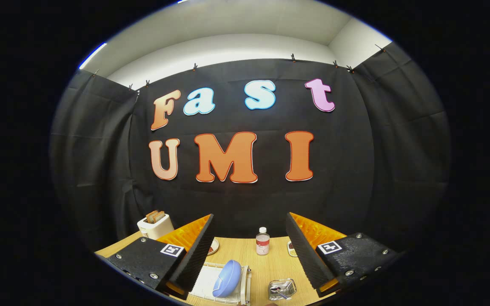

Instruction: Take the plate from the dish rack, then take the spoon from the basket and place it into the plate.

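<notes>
Far left on the wooden table: toaster w/ toast in its slots, near the booth wall. Nearer, between the fingers, a white dish rack holds the blue plate standing on edge, tilted, top rim leaning far-right, long axis running near-left to far-right. Just right of it, a small wire basket w/ the spoon lying inside; which way it points is too small to tell. Further back, approx centre, a small bottle stands upright. Gripper is held high, level, aimed at the wall; jaws spread wide, nothing between them.
</notes>
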The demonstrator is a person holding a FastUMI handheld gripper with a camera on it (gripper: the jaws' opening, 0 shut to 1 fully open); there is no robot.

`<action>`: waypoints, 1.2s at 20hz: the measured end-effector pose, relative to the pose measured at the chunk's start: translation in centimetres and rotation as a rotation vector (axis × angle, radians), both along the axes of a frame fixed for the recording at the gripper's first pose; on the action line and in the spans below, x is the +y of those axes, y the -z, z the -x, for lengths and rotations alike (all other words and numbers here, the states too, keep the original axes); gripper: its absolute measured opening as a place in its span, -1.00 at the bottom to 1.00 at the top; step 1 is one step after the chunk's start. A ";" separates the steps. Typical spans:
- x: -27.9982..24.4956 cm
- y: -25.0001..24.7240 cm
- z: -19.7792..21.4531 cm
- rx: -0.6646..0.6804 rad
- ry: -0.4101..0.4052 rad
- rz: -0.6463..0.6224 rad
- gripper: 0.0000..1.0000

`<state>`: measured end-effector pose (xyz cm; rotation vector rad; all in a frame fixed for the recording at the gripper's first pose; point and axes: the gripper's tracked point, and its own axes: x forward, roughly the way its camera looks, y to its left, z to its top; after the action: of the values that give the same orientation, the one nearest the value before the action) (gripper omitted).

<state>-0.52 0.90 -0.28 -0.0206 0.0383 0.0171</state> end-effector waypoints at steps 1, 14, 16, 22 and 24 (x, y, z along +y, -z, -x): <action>0.0 0.1 0.0 0.003 0.001 0.001 0.96; 0.4 6.7 -0.3 0.217 -0.001 0.039 0.97; 0.8 8.3 -0.3 0.280 -0.010 0.030 0.97; 2.4 12.8 -0.9 0.446 -0.041 0.010 0.97; 2.9 14.6 -1.1 0.496 -0.052 0.040 0.97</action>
<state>0.62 3.78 -14.93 -0.0569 0.5338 0.0728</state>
